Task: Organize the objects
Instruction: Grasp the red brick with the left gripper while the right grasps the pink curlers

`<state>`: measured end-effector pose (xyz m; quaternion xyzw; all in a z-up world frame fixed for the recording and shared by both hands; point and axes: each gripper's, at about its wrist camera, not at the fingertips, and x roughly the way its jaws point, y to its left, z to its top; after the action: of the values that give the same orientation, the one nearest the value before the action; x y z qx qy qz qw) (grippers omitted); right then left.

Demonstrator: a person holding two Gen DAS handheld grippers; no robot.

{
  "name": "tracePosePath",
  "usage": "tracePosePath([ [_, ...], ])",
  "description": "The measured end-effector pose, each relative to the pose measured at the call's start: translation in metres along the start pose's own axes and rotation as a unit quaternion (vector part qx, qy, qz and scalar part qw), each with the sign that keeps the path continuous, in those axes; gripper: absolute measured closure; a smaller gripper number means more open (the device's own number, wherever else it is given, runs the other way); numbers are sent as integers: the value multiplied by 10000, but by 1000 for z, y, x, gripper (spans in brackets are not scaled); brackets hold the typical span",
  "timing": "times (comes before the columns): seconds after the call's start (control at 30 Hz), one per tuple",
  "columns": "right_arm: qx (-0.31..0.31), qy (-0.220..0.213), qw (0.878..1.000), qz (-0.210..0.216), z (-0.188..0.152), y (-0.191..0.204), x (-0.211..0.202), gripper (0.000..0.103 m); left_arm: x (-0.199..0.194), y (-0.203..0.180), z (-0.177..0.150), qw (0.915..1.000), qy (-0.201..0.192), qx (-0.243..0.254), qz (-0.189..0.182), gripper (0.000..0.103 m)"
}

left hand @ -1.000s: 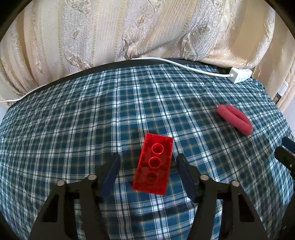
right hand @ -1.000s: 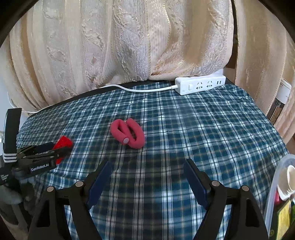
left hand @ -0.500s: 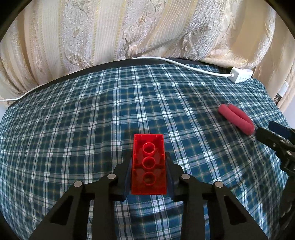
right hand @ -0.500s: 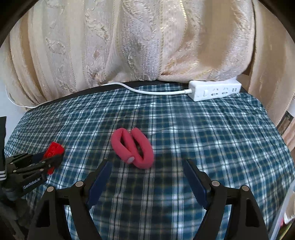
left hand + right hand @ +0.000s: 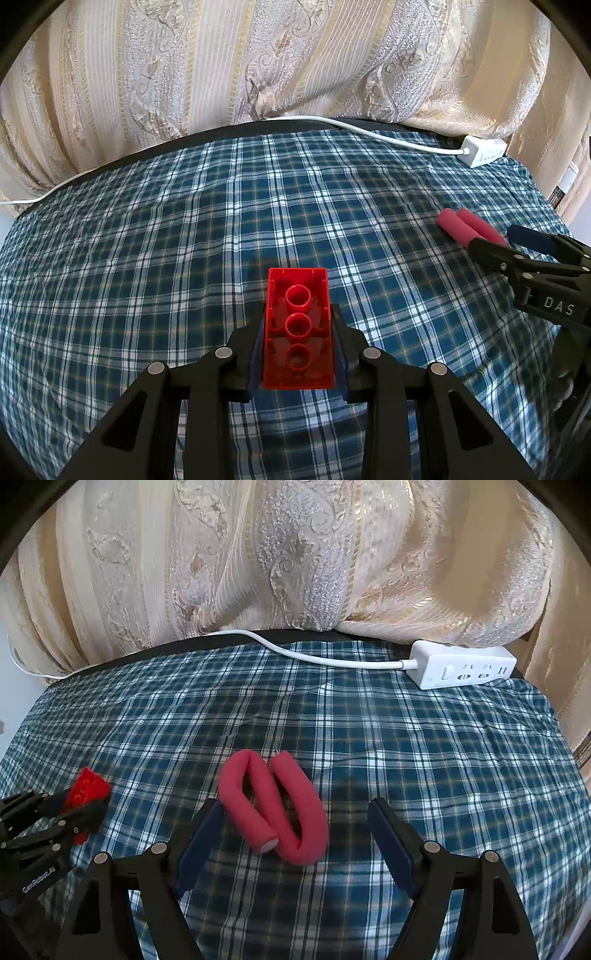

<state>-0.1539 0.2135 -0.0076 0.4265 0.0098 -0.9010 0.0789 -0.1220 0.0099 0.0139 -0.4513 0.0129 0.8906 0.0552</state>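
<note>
On a blue plaid tablecloth (image 5: 184, 240) before cream curtains (image 5: 221, 66), the left gripper (image 5: 297, 343) clamped a red brick (image 5: 297, 332) resting on the cloth, while the right gripper (image 5: 295, 834), jaws wide, straddled a folded pink foam roller (image 5: 273, 801). The springy roller might squirm free if pinched off-centre. No container was visible.

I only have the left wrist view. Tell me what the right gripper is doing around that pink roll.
Observer: The right gripper is open, with the pink foam roll lying between its fingers, not yet pinched.
Operator: Report the roll's shape.
Observer: It is one foam tube bent into a loop, its cut end pointing toward the camera.
Operator: Say what lies beyond it.
Observer: A white power strip at the far edge of the checked cloth, sockets facing up.
</note>
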Motion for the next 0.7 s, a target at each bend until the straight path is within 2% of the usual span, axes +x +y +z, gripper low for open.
tracePosePath([
  [0.23, -128, 131, 9998, -43, -1, 6, 11, 20, 0, 0, 1, 10000, -6, 4, 3, 71],
  [0.43, -237, 132, 9996, -91, 0, 10, 12, 34, -1, 0, 1, 10000, -19, 2, 24, 71],
  [0.57, -288, 96, 9995, -85, 0, 13, 10, 50, -1, 0, 2, 10000, -22, 10, 27, 71],
  [0.7, -254, 93, 9996, -84, -2, 13, 8, 52, -1, 0, 1, 10000, -27, 9, 32, 71],
])
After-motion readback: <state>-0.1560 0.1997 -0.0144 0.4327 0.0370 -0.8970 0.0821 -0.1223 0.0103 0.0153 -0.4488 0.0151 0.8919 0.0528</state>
